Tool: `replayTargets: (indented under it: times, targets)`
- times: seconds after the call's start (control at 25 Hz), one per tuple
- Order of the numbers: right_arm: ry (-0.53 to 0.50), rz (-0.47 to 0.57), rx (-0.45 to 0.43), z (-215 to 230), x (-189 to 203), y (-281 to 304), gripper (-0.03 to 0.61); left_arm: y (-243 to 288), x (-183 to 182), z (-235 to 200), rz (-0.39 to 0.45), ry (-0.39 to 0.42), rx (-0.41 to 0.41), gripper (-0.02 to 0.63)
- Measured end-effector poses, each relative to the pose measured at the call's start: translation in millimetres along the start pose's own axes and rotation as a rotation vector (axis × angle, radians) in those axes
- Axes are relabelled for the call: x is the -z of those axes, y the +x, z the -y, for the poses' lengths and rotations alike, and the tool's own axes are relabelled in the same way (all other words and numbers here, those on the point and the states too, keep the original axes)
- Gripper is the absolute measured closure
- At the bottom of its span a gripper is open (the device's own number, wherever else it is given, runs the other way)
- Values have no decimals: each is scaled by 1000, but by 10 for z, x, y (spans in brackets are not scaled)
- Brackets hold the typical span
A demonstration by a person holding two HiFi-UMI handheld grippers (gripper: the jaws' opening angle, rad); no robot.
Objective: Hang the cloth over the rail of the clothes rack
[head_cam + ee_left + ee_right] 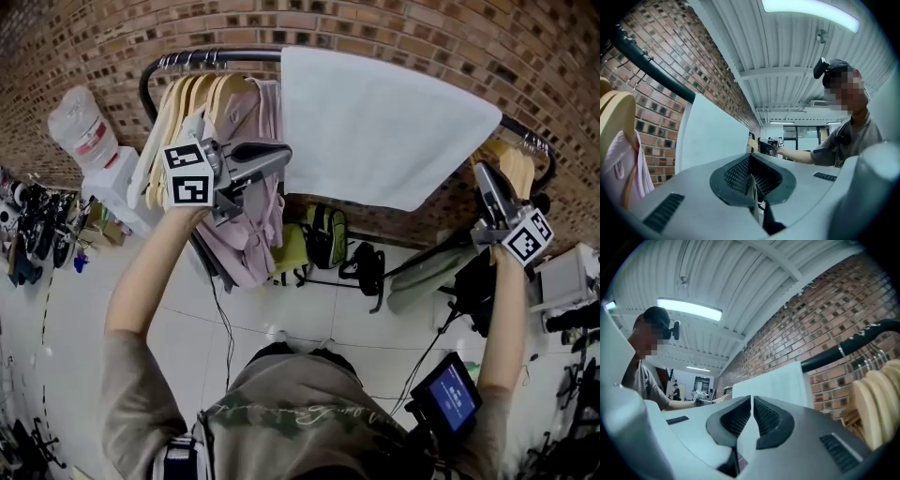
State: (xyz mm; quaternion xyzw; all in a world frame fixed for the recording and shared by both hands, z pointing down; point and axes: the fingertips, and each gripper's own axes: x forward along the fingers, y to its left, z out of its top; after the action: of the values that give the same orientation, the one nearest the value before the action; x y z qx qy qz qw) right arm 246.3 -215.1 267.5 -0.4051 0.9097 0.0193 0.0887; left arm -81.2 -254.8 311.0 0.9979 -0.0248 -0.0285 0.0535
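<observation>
A white cloth (375, 131) hangs draped over the black rail (216, 58) of the clothes rack, in front of the brick wall. My left gripper (281, 152) is shut and holds nothing; its tips point right, at the cloth's left edge. My right gripper (480, 171) is also shut and empty, a little off the cloth's lower right edge. In the left gripper view the cloth (712, 136) hangs from the rail (651, 68) beyond the closed left gripper (751, 164). In the right gripper view the cloth (773, 385) and rail (853, 345) lie past the closed right gripper (751, 401).
Wooden hangers (187, 103) and a pink garment (248, 216) fill the rail's left part; more hangers (516, 164) sit at its right end. Bags (323, 234) lie on the floor under the rack. A water bottle (82, 131) stands at the left, a lit tablet (448, 394) at the lower right.
</observation>
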Motion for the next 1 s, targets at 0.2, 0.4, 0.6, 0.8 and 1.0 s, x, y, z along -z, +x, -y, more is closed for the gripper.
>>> replayTargets:
  times: [0.2,0.4,0.6,0.8,1.0]
  targets:
    - [-71,-72,-145,-725,214,240,558,106,84,183,-22,-18,64,609]
    - [-30,-68,-230,-1234,304,205,571,315,183,744,-48,-19,108,609]
    - [-11,-63,-287,-1582,370,-66,571,366,227,1346,-29,1,99,609]
    - [-1,-92,-327,-1982,478,-453,571,184,149,1914,46,-35,46,609]
    - [65,-97,-351,-2272,615,-710,571,155,244,2283,24,-35,-18,609]
